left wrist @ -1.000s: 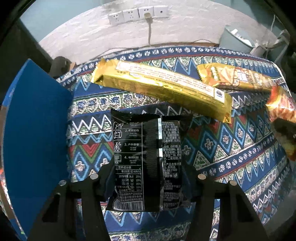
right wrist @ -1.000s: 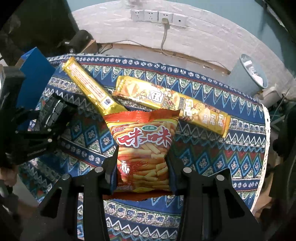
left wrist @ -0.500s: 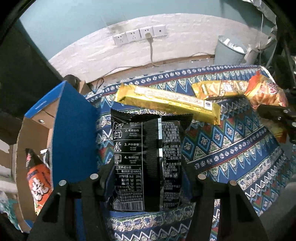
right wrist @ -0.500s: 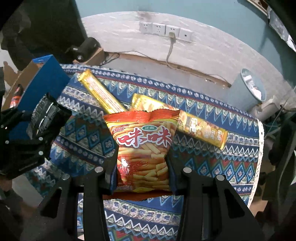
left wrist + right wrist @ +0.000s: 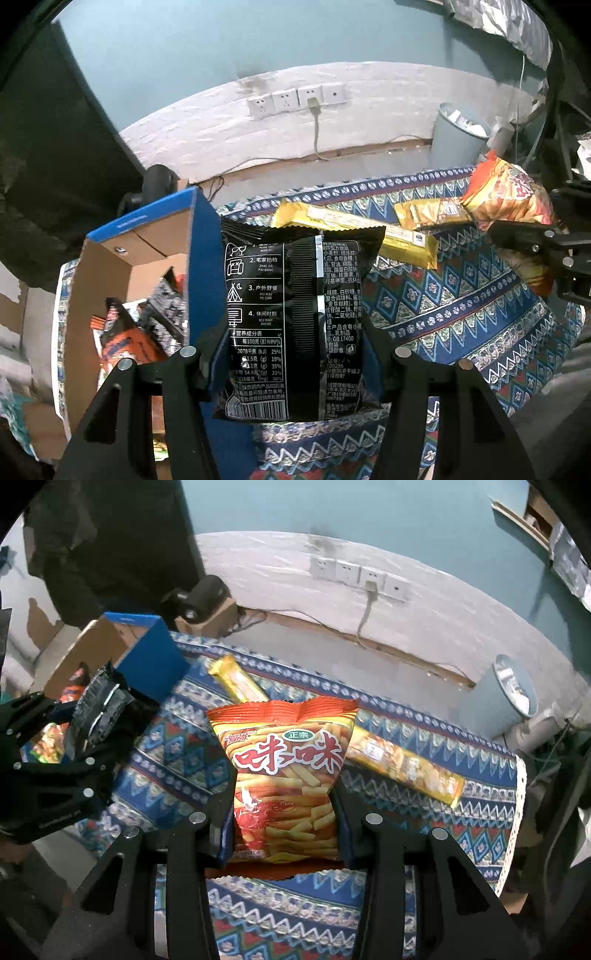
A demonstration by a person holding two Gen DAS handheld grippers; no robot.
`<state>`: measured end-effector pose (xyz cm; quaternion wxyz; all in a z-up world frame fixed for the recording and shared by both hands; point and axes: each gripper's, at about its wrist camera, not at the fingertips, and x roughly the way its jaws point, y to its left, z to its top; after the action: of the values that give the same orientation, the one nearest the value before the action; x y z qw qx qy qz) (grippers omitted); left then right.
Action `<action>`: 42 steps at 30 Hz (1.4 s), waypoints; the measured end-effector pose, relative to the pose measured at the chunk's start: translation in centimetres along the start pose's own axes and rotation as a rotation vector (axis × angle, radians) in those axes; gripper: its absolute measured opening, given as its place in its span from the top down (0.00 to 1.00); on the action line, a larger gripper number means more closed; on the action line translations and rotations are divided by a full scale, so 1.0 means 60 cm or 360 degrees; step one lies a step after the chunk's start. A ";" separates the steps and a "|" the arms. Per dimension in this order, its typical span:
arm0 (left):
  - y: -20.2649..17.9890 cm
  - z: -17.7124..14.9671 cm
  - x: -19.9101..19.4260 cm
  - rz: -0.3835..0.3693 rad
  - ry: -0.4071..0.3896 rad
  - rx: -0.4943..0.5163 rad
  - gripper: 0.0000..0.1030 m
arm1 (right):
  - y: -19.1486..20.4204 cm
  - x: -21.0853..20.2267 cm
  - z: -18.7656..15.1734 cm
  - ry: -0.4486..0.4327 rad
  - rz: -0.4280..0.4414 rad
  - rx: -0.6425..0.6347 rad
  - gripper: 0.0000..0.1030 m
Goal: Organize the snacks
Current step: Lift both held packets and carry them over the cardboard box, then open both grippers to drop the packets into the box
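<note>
Landmark: blue cardboard box [image 5: 199, 258], open top, standing at the edge of the patterned tablecloth [image 5: 461, 306].

Left gripper [image 5: 295, 354]: jaws clamped on a black snack packet [image 5: 291, 314], held upright, back label facing the camera, lifted clear of the cloth. The packet sits just beside the box's blue side wall, on the cloth side of it. Inside the box: several packets, one orange-and-black [image 5: 125, 343]; the rest unclear.

Right gripper [image 5: 282, 830]: jaws at a narrow setting, pressed on the lower part of an orange snack bag [image 5: 288, 779] with printed sticks, held upright above the cloth, well apart from the box.

Flat on the cloth beyond the box: a long gold packet [image 5: 354, 232], one end near the box's far corner; a second gold packet [image 5: 406, 771] farther from the box, behind the orange bag.
</note>
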<state>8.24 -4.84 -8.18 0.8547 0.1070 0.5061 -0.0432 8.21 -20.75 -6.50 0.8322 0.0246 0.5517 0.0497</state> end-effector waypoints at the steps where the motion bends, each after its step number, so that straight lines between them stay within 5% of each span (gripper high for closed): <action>1: 0.008 0.001 -0.007 -0.0005 -0.0006 -0.0008 0.42 | 0.006 -0.002 0.004 -0.0006 0.0011 -0.0008 0.60; 25: 0.218 -0.027 -0.055 0.0071 -0.0116 -0.0274 0.42 | 0.191 0.012 0.120 -0.0049 0.0158 -0.0230 0.60; 42: 0.383 -0.085 -0.020 0.0201 -0.0039 -0.0543 0.42 | 0.331 0.103 0.193 0.0078 0.0248 -0.0392 0.60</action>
<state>7.50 18.67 -6.28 0.8676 -0.0084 0.4878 0.0958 20.18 -0.19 -5.76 0.8088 -0.0361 0.5581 0.1819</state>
